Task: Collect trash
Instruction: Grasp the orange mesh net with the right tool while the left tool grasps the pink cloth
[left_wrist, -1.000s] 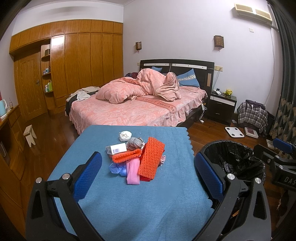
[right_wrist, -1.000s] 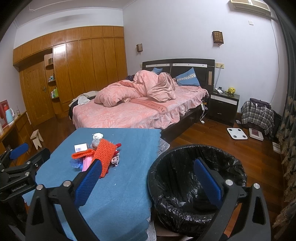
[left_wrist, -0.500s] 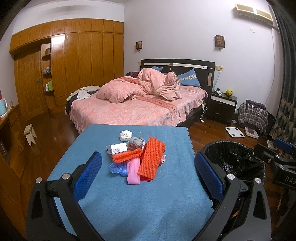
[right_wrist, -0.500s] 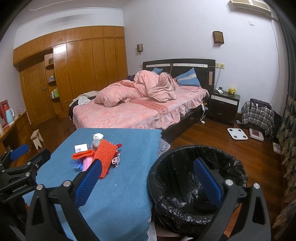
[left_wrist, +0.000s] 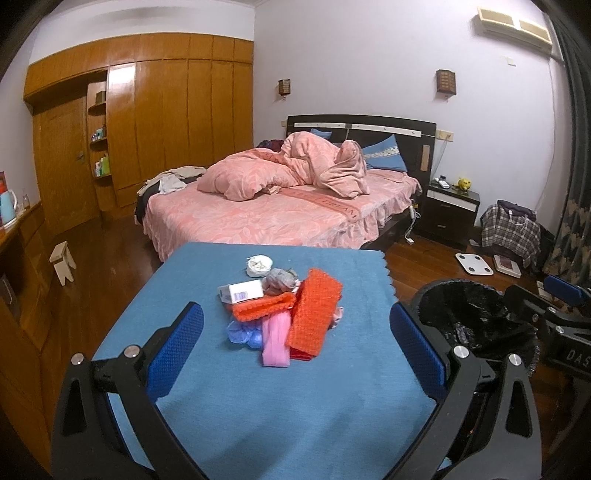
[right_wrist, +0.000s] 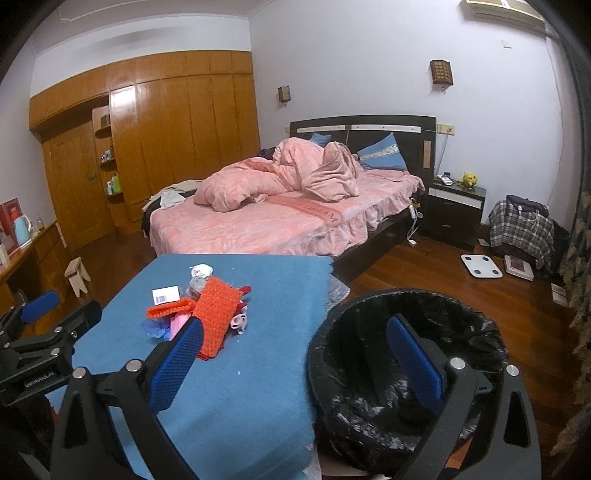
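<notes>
In the left wrist view, the left hand-held gripper (left_wrist: 295, 345) has its blue fingers wide apart, with nothing between them, above the near part of the blue surface (left_wrist: 229, 398). Beyond it, in the middle of the surface, lies the trash pile (left_wrist: 284, 314): a white box with a barcode (left_wrist: 242, 291) at the left, a grey crumpled piece (left_wrist: 281, 280) and a white round piece (left_wrist: 259, 266) on the far side, an orange knitted cloth (left_wrist: 314, 314), a pink strip (left_wrist: 276, 341) and a blue plastic piece (left_wrist: 242, 334). This view shows the whole pile without cover.

At the right of the surface stands the trash bin (left_wrist: 476, 317) with a black bag. Only its far rim shows here, and the right hand-held gripper (left_wrist: 565, 314) appears beside it at the right edge.

The right wrist view shows the inside of the trash bin (right_wrist: 369, 369) much better, just beside the right edge of the surface (right_wrist: 258, 387). The right hand-held gripper (right_wrist: 295, 360) is also spread apart and holds nothing; its left finger covers part of the trash pile (right_wrist: 210, 314). At the far left edge the left hand-held gripper (right_wrist: 40, 325) is seen from the side. Behind, the bed (right_wrist: 280, 218) with pink covers stands on the wooden floor.
</notes>
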